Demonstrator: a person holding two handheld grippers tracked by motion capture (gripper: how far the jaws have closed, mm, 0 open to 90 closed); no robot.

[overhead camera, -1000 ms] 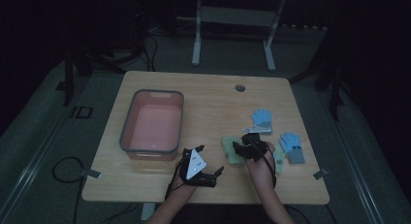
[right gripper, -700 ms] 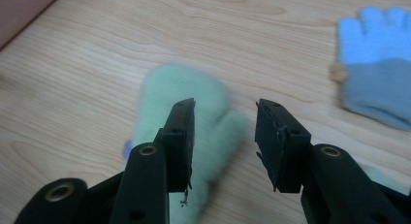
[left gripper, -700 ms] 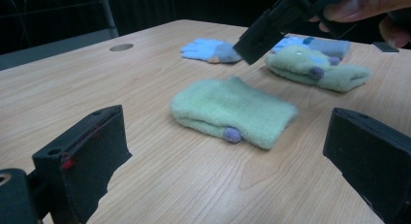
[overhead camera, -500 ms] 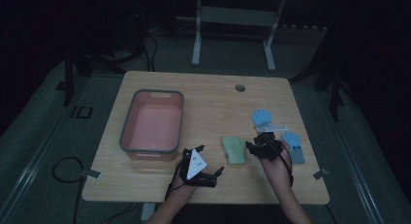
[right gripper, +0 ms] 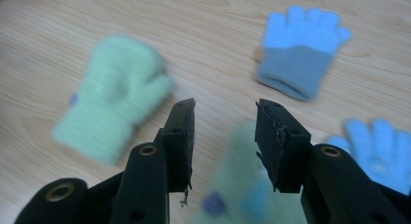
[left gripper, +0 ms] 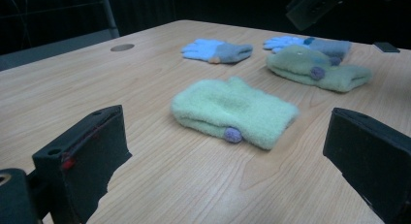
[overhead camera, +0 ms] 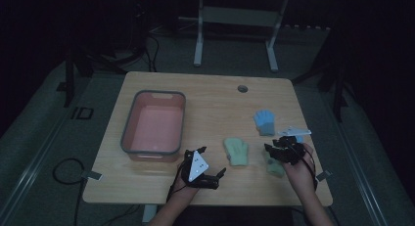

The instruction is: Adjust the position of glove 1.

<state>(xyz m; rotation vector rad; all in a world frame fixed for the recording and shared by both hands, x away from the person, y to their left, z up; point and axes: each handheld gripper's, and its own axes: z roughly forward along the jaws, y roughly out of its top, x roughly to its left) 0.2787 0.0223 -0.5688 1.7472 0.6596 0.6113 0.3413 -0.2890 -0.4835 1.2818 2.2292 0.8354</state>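
The table (overhead camera: 215,99) is pale wood with a fine grain. The bin (overhead camera: 154,124) has a grey rim and a salmon-pink inside. Two mittens are fuzzy mint green: the near mitten (left gripper: 233,111) carries a small purple dot at its cuff, and so does the far mitten (left gripper: 317,69). Two gloves (right gripper: 300,49) have sky-blue fingers and grey-blue cuffs. The grippers' jaws are black; the left gripper (overhead camera: 208,169) bears a light grey plate with dark dots.

Two green mittens (left gripper: 234,112) (left gripper: 317,69), seemingly two blue gloves (left gripper: 217,50) (left gripper: 310,43), one pink bin (overhead camera: 153,126).
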